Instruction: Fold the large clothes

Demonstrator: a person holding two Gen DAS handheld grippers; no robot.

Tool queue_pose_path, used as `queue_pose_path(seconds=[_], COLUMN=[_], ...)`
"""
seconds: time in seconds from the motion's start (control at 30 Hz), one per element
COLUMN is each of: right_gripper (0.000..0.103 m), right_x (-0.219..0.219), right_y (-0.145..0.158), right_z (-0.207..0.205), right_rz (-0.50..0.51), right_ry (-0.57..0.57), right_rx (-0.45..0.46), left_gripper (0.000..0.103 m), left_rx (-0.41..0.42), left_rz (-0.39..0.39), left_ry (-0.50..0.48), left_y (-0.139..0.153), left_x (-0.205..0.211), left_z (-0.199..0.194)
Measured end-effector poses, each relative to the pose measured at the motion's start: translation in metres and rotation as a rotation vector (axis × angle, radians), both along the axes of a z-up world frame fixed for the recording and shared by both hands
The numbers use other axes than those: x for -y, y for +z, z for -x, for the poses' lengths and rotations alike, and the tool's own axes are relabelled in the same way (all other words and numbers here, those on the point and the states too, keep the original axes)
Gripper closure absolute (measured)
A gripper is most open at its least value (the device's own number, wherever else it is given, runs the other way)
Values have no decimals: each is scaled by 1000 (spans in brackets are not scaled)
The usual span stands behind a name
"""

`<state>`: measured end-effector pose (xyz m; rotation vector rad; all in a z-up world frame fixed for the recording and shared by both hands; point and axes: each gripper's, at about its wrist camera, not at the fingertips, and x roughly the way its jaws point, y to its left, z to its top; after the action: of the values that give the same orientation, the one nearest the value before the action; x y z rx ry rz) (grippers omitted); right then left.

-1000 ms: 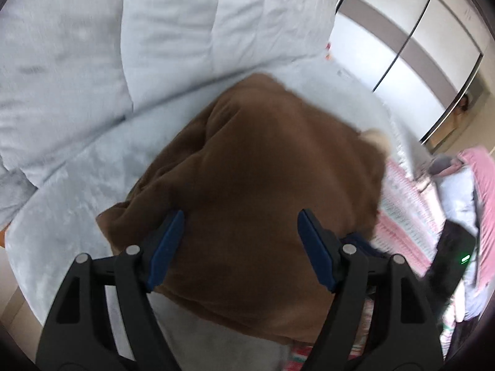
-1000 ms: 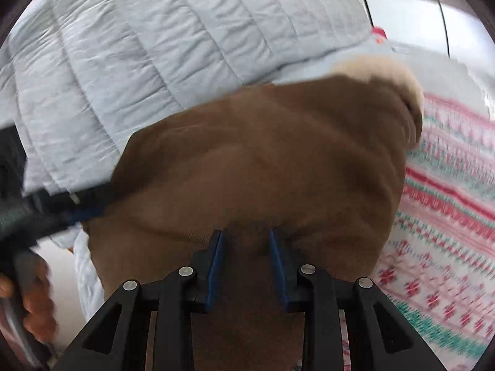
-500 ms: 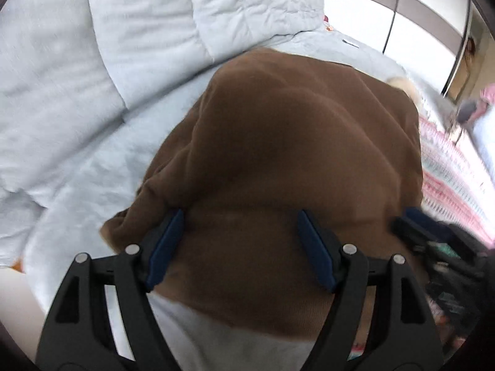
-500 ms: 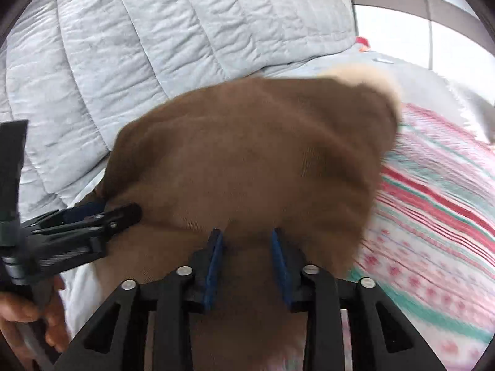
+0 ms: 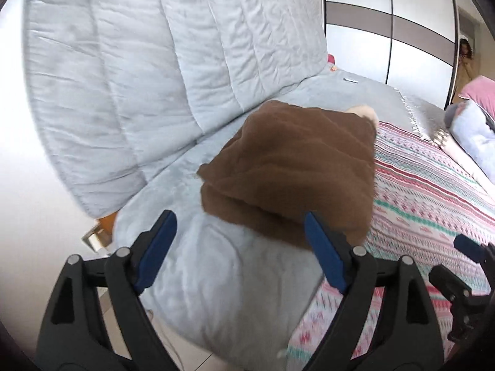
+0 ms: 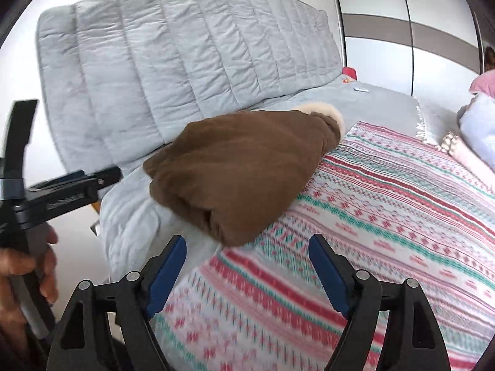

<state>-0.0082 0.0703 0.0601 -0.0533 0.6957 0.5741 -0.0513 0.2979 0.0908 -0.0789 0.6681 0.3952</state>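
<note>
Opening wide, the left gripper (image 5: pixel 238 241) has its two blue fingers (image 5: pixel 156 247) spread over the near edge of the grey bed cover (image 5: pixel 216 293), and nothing is between them; the right finger's tip just overlaps the near edge of the brown clothing in this view, and I cannot tell if it touches. The right gripper (image 6: pixel 247 262) is opening wide too, its two blue pads (image 6: pixel 324 266) apart over the striped blanket (image 6: pixel 386 216), with only blanket in the gap. In the right wrist view one hand (image 6: pixel 27 272) shows at the left, holding the handle of the left gripper. A little farther on lies one folded brown piece of clothing (image 5: pixel 297 167), a thick bundle with layers stacked at its near end. It sits right where the grey cover meets the pink, green and white blanket, partly on each. Its long side runs from the near left up to the far right, and one pale fluffy bit (image 6: pixel 324 113) pokes out at the far end. Behind it stands one big grey padded headboard (image 5: pixel 154 61) with sewn lines. Far off are white wardrobe doors (image 5: pixel 417 31) with a grey band, and at the far right one pile of pink and light blue bedding (image 5: pixel 473 117).
</note>
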Motion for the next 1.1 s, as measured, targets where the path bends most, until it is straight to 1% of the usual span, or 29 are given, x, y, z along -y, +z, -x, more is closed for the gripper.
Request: queue_pose_path(seconds=[0.13, 0.2, 0.3, 0.43, 0.67, 0.8, 0.87, 0.97, 1.1], right_gripper=[19, 18, 15, 12, 10, 9, 9, 9, 9], right_x=[6, 8, 11, 19, 42, 56, 62, 71, 78], right_y=[10, 18, 29, 41, 52, 47, 44, 42, 49], right_z=[27, 44, 65, 84, 106, 114, 116, 119, 126], right_rz=[5, 14, 24, 16, -15, -23, -29, -31, -56], right_ry=[-23, -29, -46, -87, -129, -163, -180, -212, -214], right_rx=[17, 49, 97, 128, 113, 83, 71, 56, 51], left_gripper=[18, 18, 17, 17, 17, 15, 12, 12, 12], left_rx=[28, 55, 80, 80, 66, 54, 45, 26, 32], left_rz=[1, -12, -4, 2, 20, 20, 28, 32, -25], left_ry=[-43, -43, -37, -40, -68, -98, -95, -92, -63], left_y=[11, 16, 20, 19, 15, 11, 6, 2, 10], left_x=[13, 19, 24, 32, 58, 77, 84, 92, 99], left_z=[38, 56, 74, 87, 100, 102, 102, 104, 117])
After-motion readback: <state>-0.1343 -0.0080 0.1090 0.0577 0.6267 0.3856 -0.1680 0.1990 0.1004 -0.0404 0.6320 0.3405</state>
